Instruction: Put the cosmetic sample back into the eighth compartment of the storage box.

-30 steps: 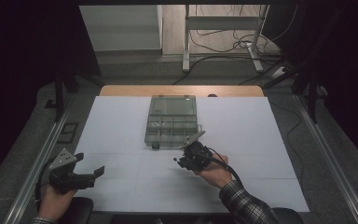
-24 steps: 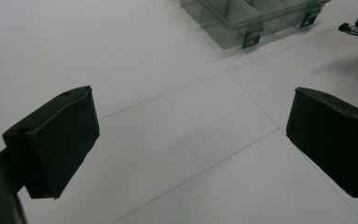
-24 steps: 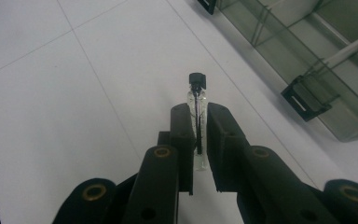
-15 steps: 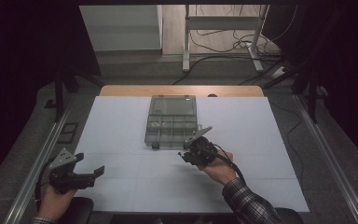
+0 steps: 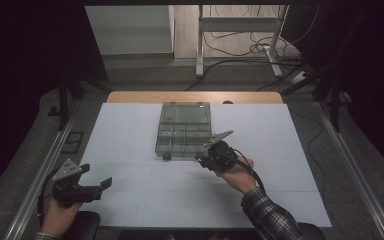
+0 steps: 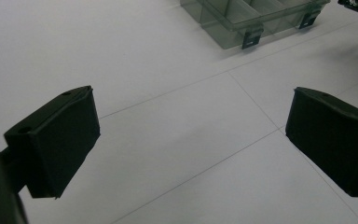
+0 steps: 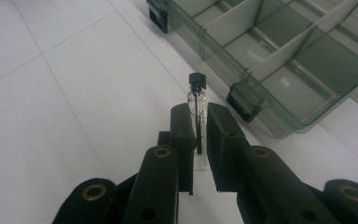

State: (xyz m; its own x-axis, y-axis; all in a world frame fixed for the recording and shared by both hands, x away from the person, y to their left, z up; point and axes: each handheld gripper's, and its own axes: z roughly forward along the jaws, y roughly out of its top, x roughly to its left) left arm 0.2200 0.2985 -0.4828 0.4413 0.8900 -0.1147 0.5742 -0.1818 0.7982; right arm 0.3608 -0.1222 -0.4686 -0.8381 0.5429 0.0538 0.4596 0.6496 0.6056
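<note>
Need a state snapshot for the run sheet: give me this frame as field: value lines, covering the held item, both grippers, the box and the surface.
held item: small clear vial with a black cap, cap pointing away from the hand
right gripper: shut on the vial, just short of the box's near edge
left gripper: open, nothing between its jaws, near the table's left edge
box: clear compartment box, lid closed, two dark latches on the near side
compartments: look empty as far as they show
surface: white table, ruled with thin lines
</note>
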